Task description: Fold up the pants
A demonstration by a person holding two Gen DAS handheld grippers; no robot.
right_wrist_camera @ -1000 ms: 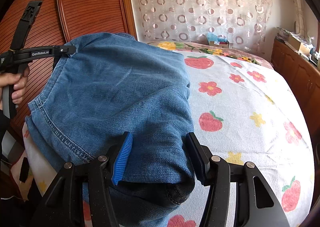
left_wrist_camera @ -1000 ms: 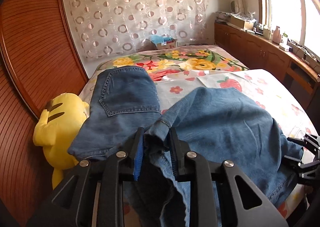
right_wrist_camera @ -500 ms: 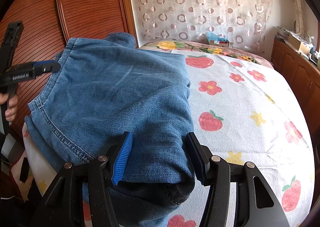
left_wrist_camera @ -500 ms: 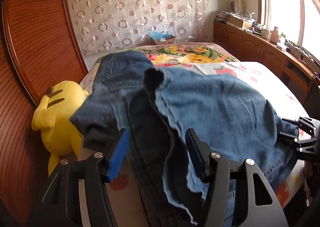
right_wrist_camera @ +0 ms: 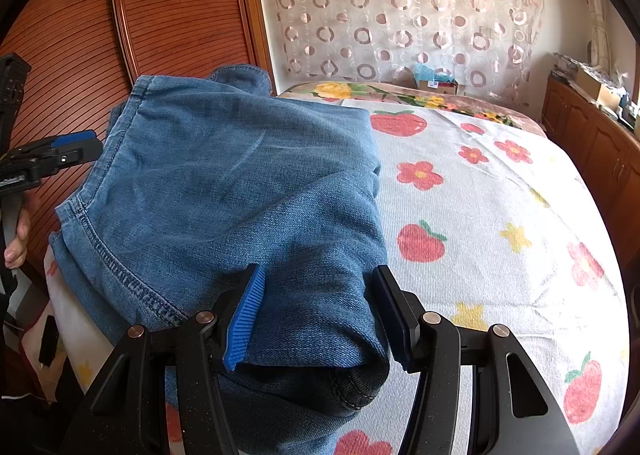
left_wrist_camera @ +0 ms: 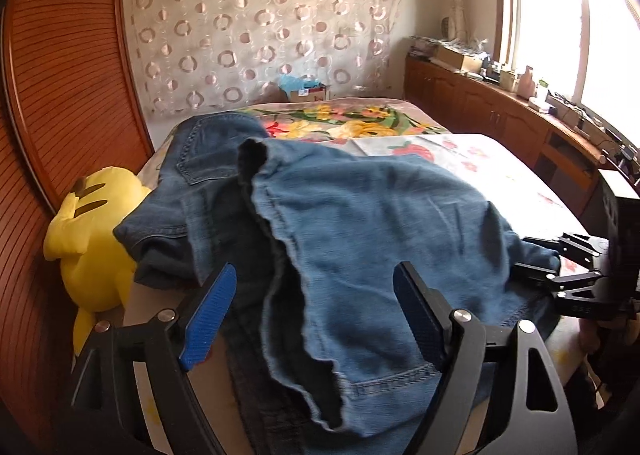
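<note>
- On the bed (right_wrist_camera: 500, 191), with its sheet of strawberries and flowers, the jeans (right_wrist_camera: 240, 191) lay folded over themselves near the foot
- From the left wrist view, the left gripper (left_wrist_camera: 316, 315) stood wide open, its blue pads either side of a loose hem and holding nothing
- From the right wrist view, the right gripper (right_wrist_camera: 320, 315) had a thick fold of the jeans between its pads, which seemed to press the cloth, though its far pad was partly hidden
- Beside the jeans, a yellow plush toy (left_wrist_camera: 94, 239) sat against the wooden wall (left_wrist_camera: 60, 95)
</note>
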